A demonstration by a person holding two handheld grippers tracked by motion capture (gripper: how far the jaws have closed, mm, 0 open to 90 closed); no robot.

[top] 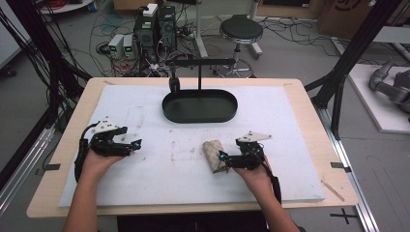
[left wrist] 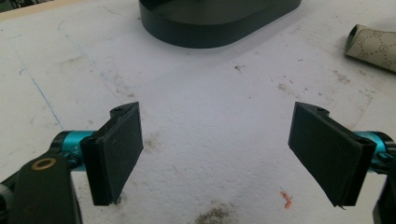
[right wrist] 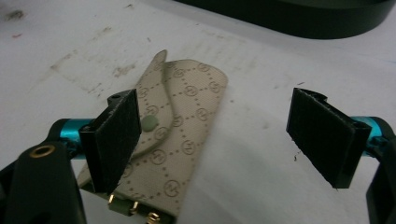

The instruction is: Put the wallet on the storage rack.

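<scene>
The right gripper (right wrist: 215, 135) was held with jaws apart at the beige pouch (right wrist: 182, 140); the left gripper (left wrist: 215, 149) was likewise spread over the white mat (left wrist: 210, 102).

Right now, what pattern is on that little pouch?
The pouch is beige with dotted diamonds and round logos; clearest in the right gripper view.

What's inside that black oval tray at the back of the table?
The black oval tray looks empty: only its dark bare floor shows, with a black stand rising at its far edge. The strip just behind its near wall is hidden.
</scene>
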